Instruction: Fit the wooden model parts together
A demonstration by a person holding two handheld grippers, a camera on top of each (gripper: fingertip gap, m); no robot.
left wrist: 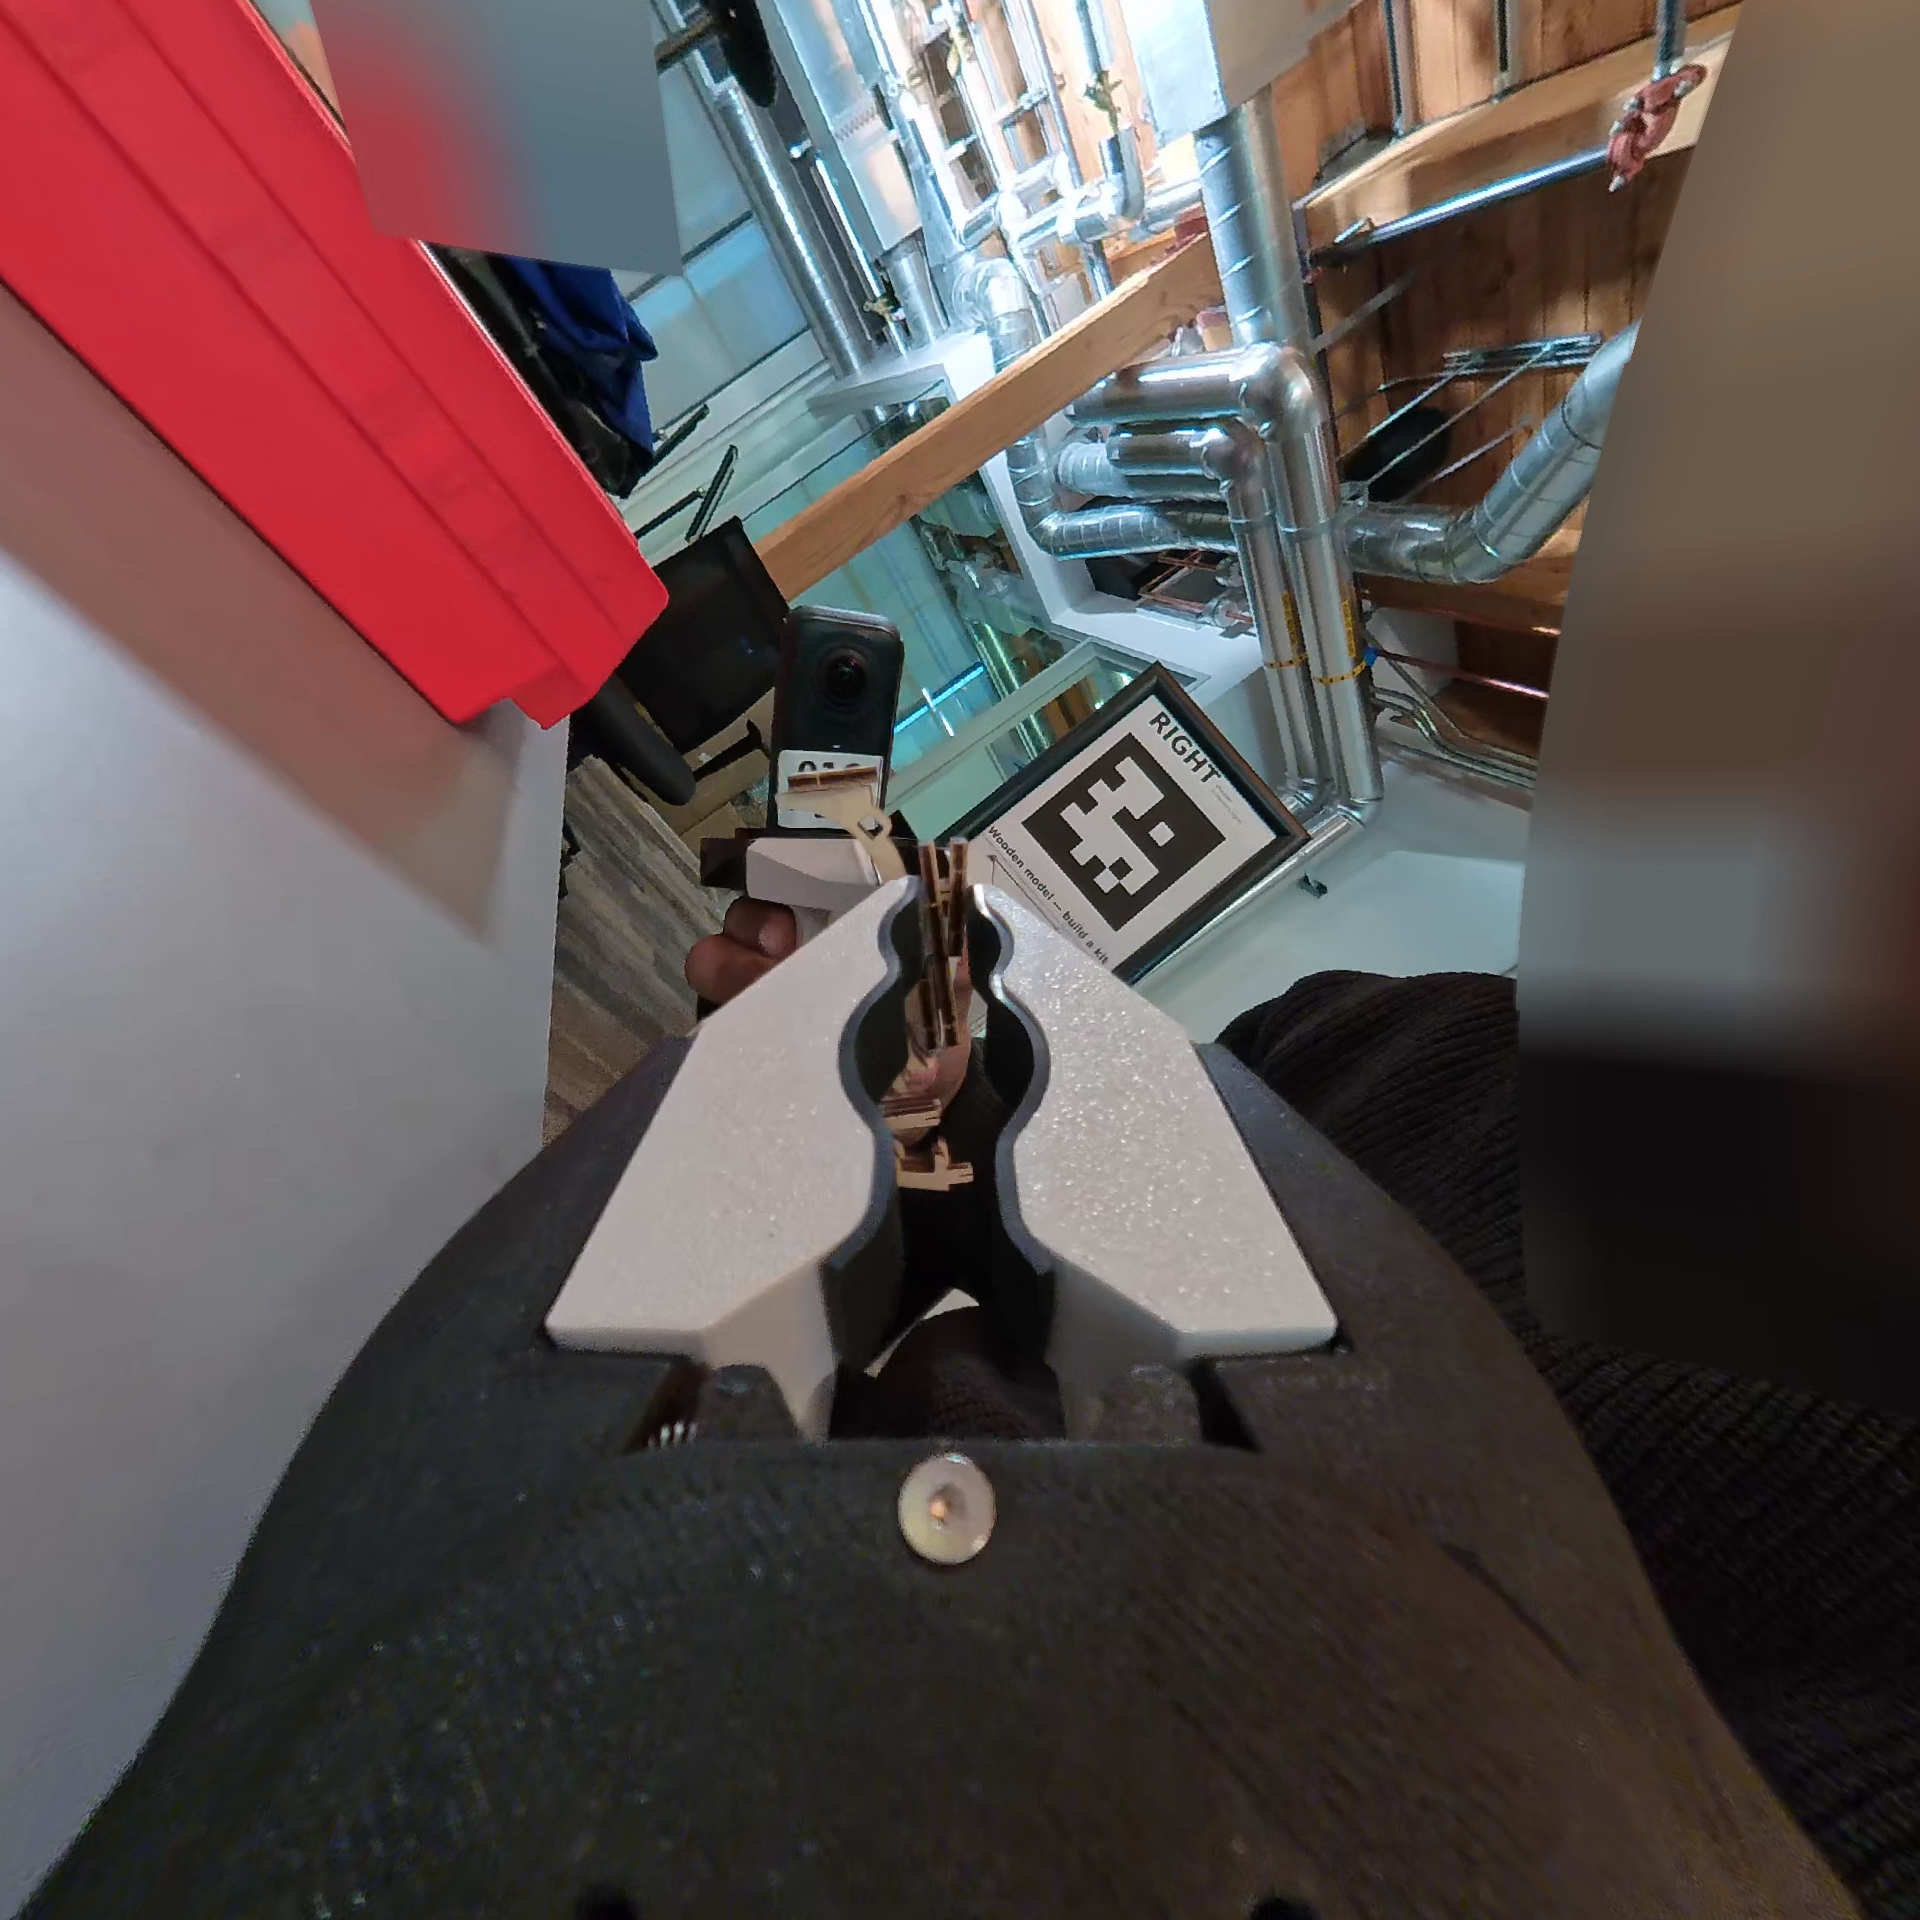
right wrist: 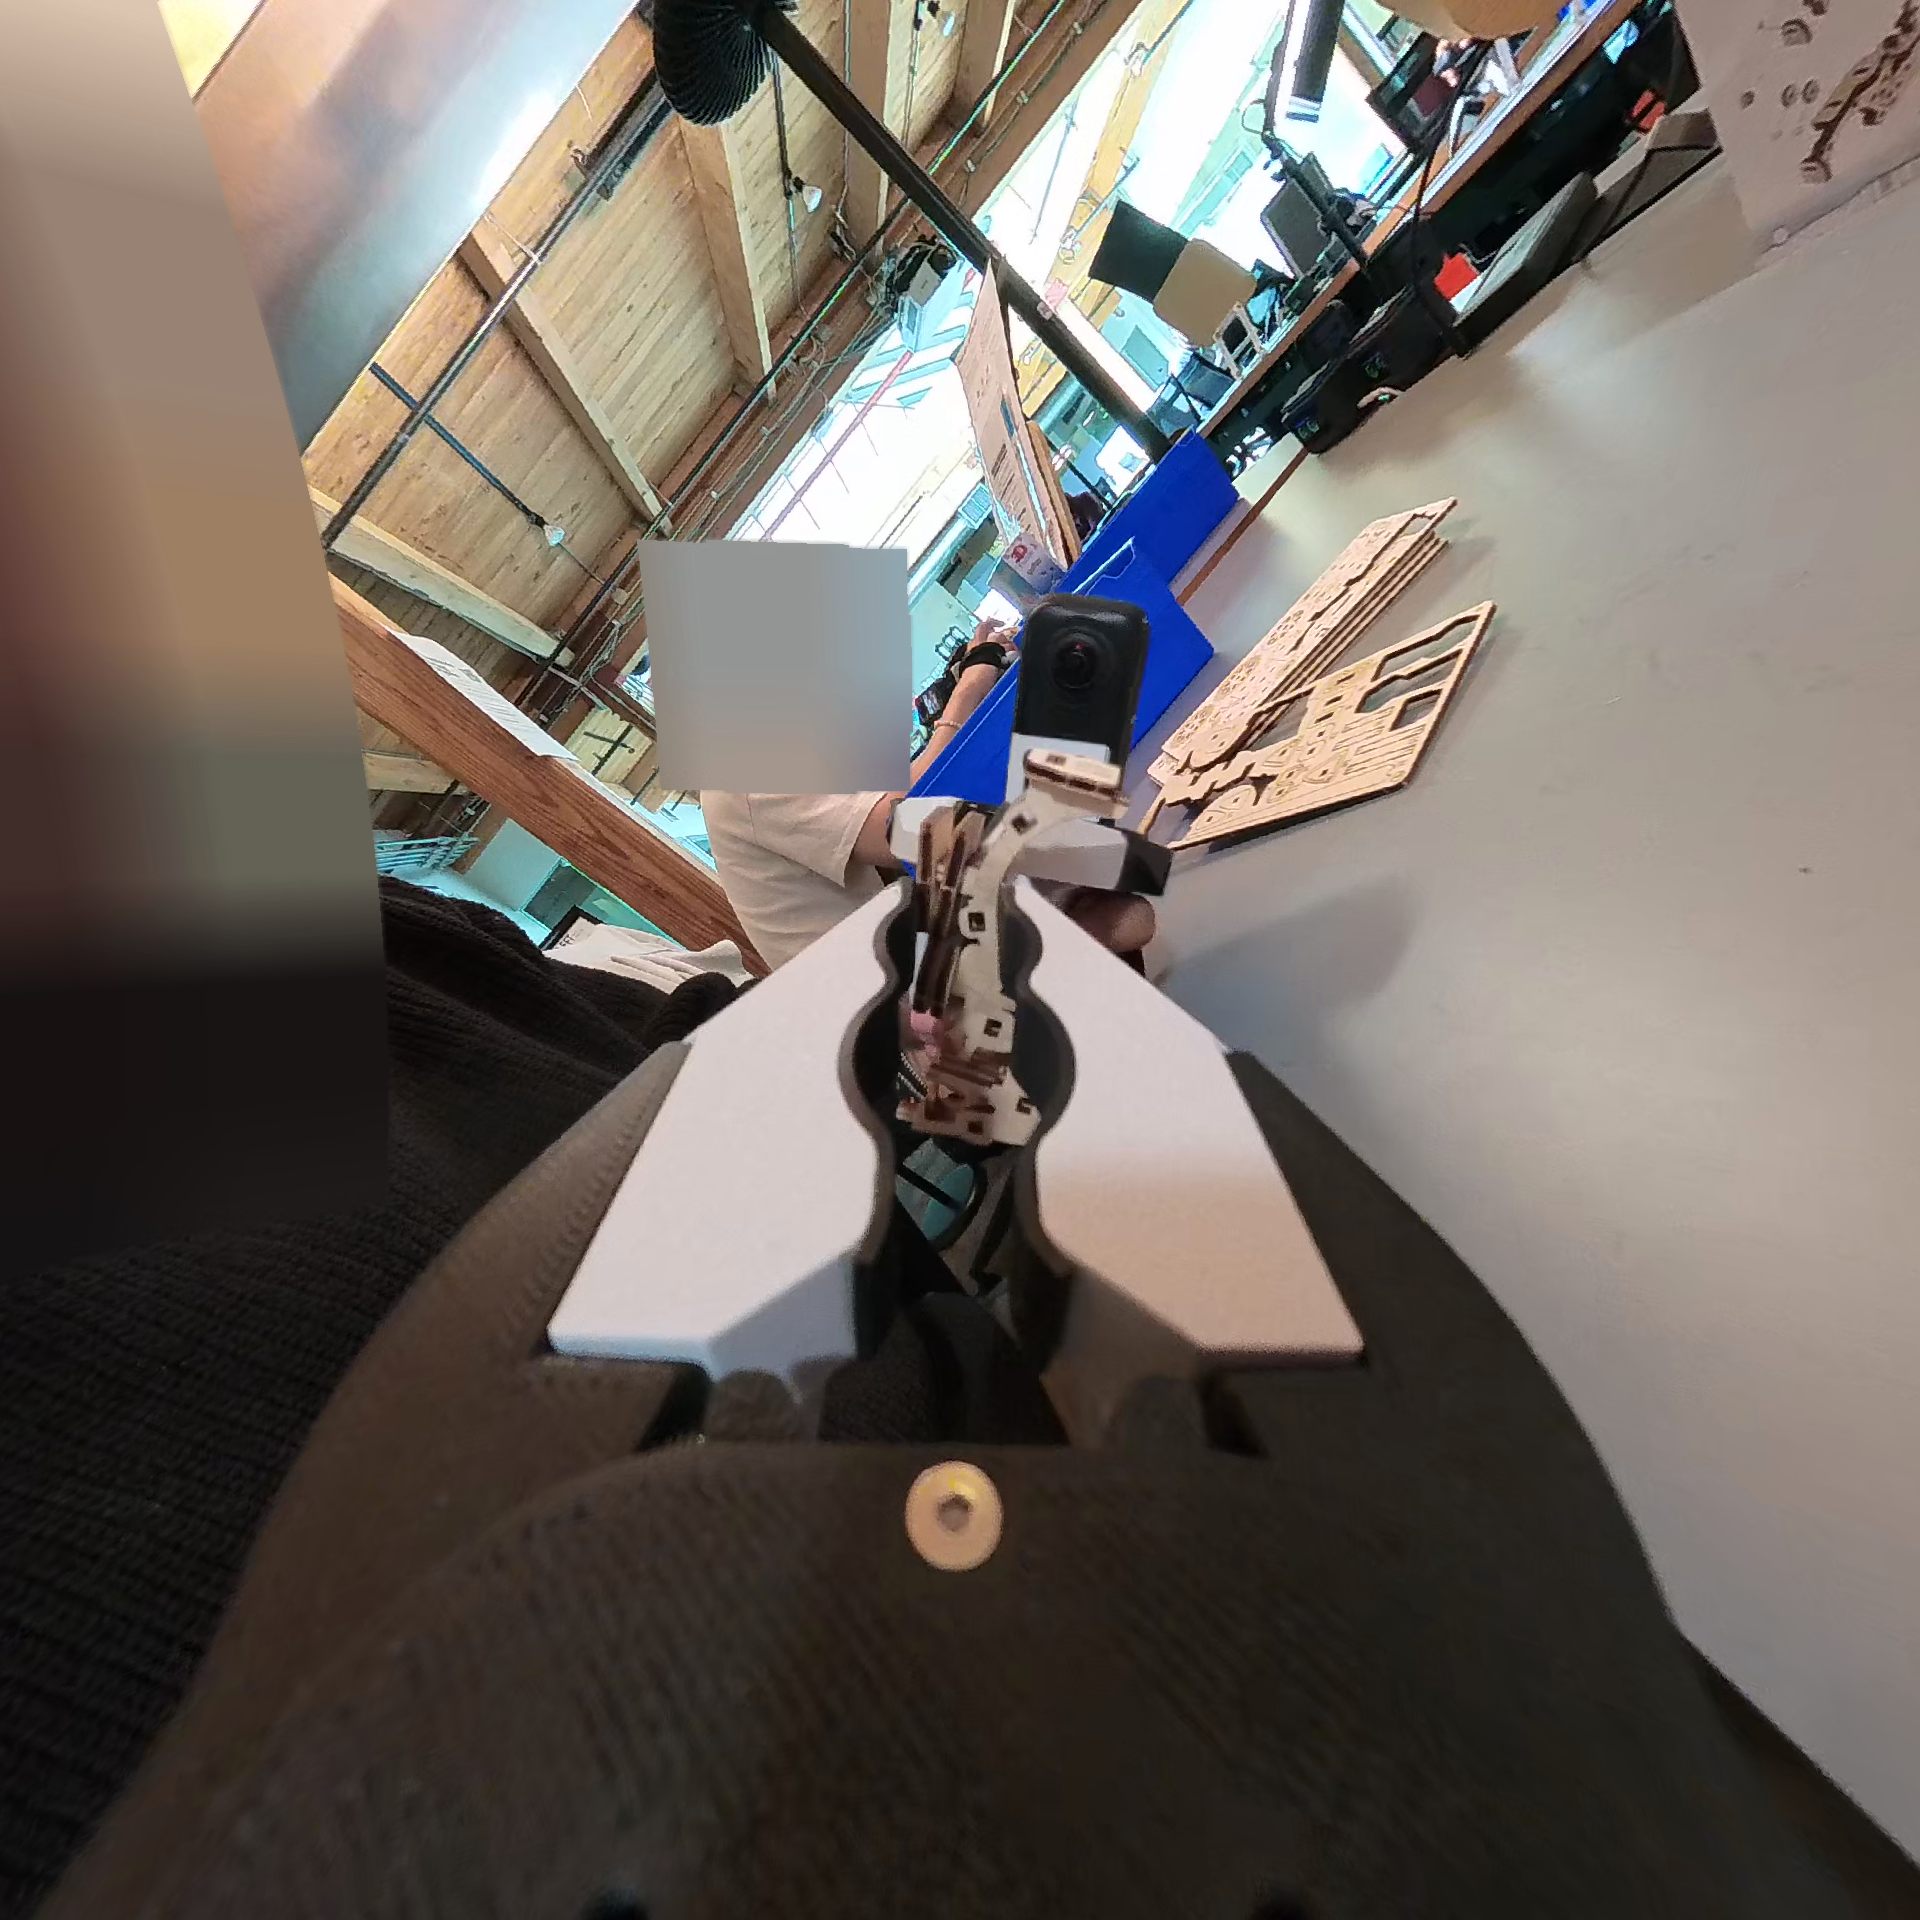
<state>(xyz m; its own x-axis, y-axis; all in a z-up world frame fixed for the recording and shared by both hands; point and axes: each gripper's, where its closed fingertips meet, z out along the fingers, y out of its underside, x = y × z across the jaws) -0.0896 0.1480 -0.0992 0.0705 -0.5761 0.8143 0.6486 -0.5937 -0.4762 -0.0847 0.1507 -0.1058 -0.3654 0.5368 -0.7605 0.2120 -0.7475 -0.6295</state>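
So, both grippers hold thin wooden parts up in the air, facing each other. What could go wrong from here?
1. The left gripper pinches its wooden assembly only at the fingertips; a sideways push could twist it or let it slip out.
2. The slim curved piece in the right gripper looks fragile; forcing a misaligned joint may snap it.
3. The parts are held off the table, so a dropped piece could fall away.

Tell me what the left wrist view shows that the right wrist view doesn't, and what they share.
Only the left wrist view: a red bin, a framed marker sign and silver pipes.
Only the right wrist view: wooden sheets lying on the table, and a blue bin.
Both: each view's own gripper, left and right, shut on a wooden part, facing the other gripper's camera.
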